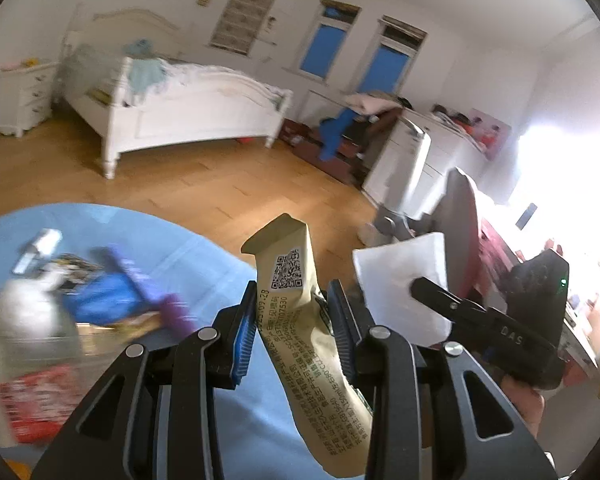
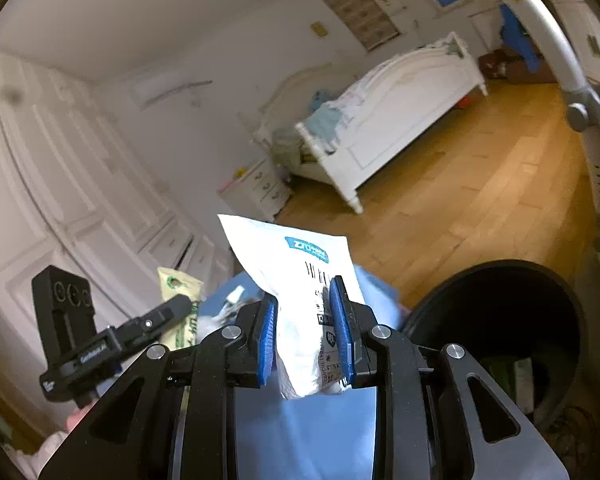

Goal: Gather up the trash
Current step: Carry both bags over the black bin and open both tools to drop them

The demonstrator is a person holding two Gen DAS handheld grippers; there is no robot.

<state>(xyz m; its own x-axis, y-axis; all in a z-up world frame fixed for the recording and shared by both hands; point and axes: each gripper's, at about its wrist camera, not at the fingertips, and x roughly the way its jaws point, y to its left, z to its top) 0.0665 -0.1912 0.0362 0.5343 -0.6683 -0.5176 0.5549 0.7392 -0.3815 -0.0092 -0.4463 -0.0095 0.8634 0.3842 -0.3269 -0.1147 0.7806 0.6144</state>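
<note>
The left gripper (image 1: 292,320) pinched a tan wrapper (image 1: 300,304) that stood upright, long way up and away. The right gripper (image 2: 306,332) pinched a white packet (image 2: 300,280), also upright. A black bin (image 2: 500,320) sat near its right.

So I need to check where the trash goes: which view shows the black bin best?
The right wrist view: the black bin fills its lower right, with the open mouth and some items inside visible, beside the white packet held in the right tool. The left wrist view shows no bin.
</note>
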